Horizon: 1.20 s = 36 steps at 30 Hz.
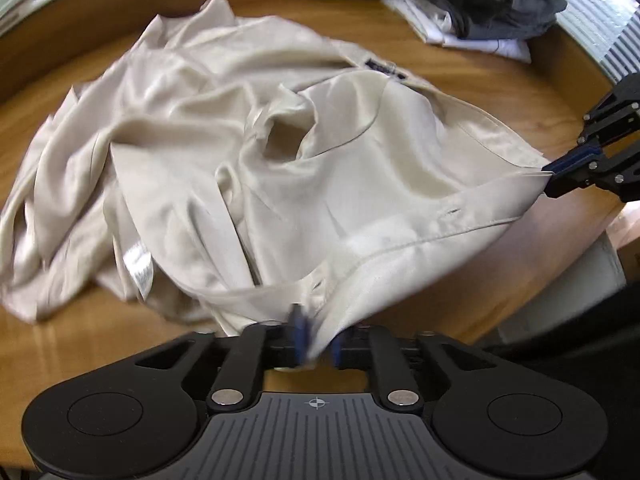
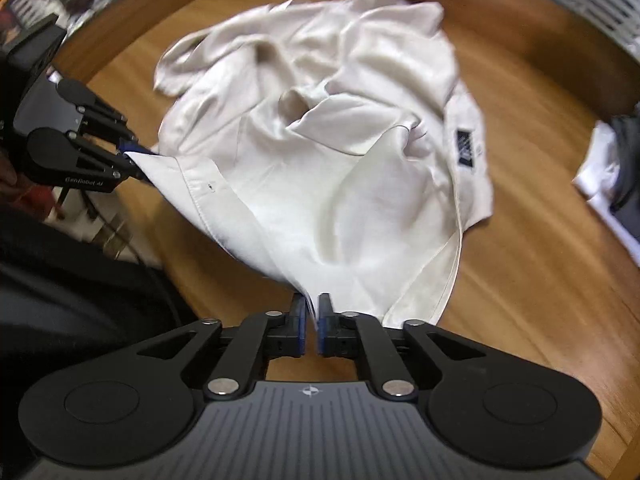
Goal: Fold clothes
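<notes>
A crumpled cream shirt (image 1: 224, 152) with a dark blue label (image 1: 384, 67) lies on the wooden table (image 1: 80, 344); it also shows in the right wrist view (image 2: 328, 168). My left gripper (image 1: 316, 332) is shut on one end of the shirt's buttoned edge near the front of the table. My right gripper (image 2: 314, 308) is shut on the other end of that edge. The edge is lifted and stretched between them. The right gripper appears in the left wrist view (image 1: 560, 172), the left gripper in the right wrist view (image 2: 128, 156).
A stack of folded white, grey and dark clothes (image 1: 480, 12) sits at the far right of the table, also in the right wrist view (image 2: 612, 168). A ribbed grey surface (image 1: 600, 20) runs behind it. The table's near edge (image 1: 560, 280) drops to dark floor.
</notes>
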{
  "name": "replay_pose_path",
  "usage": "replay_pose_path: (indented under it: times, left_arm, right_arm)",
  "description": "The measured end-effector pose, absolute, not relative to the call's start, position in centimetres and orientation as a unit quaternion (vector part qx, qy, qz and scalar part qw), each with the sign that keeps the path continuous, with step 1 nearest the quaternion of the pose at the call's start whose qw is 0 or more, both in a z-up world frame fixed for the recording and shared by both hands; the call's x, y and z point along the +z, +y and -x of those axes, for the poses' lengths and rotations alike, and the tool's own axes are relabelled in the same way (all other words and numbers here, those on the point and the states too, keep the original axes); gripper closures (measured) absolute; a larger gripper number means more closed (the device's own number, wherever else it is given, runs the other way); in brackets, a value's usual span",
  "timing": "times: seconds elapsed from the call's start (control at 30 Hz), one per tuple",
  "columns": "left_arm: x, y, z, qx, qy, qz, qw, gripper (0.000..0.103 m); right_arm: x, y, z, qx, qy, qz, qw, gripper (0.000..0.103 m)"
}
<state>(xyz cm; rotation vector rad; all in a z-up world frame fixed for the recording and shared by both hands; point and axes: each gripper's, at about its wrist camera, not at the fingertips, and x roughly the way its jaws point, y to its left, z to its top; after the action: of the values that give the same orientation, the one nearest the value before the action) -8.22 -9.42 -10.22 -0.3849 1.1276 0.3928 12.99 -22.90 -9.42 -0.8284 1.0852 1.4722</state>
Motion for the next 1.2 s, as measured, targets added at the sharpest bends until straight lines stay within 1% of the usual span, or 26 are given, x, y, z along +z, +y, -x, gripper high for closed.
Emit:
replay_pose_path:
  times: [0.03,0.07,0.1,0.13,0.2,0.3,0.4,0.6,0.7,0.9,1.03,1.1,1.17,1.2]
  left_arm:
    - [-9.7,-9.6,8.6,0.183,0.524,0.180,0.812,0.064]
    - [-9.2,-9.7,9.0,0.182,0.519,0.180,0.816,0.056]
    - [-8.6,-9.8,9.3,0.181,0.515,0.179,0.819,0.055]
    - [-8.0,-9.8,9.5,0.181,0.511,0.178,0.821,0.055]
    - [-7.3,-9.2,9.4,0.186,0.506,0.174,0.824,0.055]
    - [-7.3,-7.7,8.0,0.197,0.499,0.166,0.827,0.056]
    - [-7.2,-6.2,6.6,0.208,0.491,0.158,0.831,0.056]
    - [-7.3,-3.4,3.6,0.220,0.480,0.142,0.838,0.063]
    - [-7.9,-2.1,1.8,0.210,0.479,0.134,0.842,0.064]
    - [-8.9,-0.7,0.1,0.184,0.494,0.116,0.842,0.064]
    - [-9.4,-0.2,-0.4,0.169,0.505,0.095,0.841,0.064]
    - [-9.8,-0.1,-0.6,0.163,0.510,0.088,0.840,0.064]
    - [-10.2,0.0,-1.0,0.153,0.515,0.081,0.840,0.064]
    - [-10.3,-0.1,-1.2,0.148,0.517,0.073,0.840,0.063]
  right_arm:
    - [-9.3,-23.2,-12.9,0.623,0.455,0.349,0.532,0.090]
    - [-9.2,-23.6,-12.9,0.628,0.453,0.351,0.527,0.087]
    - [-8.7,-23.5,-13.0,0.634,0.451,0.347,0.523,0.079]
    - [-8.1,-23.4,-13.2,0.640,0.447,0.342,0.523,0.074]
    - [-6.8,-23.0,-13.7,0.650,0.437,0.331,0.526,0.070]
    - [-5.4,-21.5,-14.8,0.651,0.426,0.312,0.545,0.069]
    - [-5.5,-19.1,-16.2,0.639,0.427,0.293,0.568,0.069]
    - [-7.2,-13.9,-17.1,0.617,0.434,0.268,0.599,0.069]
    - [-8.3,-11.0,-17.6,0.607,0.439,0.256,0.611,0.065]
    - [-11.5,-5.3,-17.2,0.591,0.453,0.265,0.612,0.063]
    - [-13.3,-2.9,-15.6,0.586,0.455,0.296,0.602,0.054]
    - [-14.2,-2.3,-14.8,0.588,0.455,0.308,0.593,0.054]
    - [-15.2,-2.1,-14.4,0.577,0.452,0.324,0.598,0.056]
    - [-15.7,-2.0,-14.1,0.571,0.450,0.332,0.601,0.069]
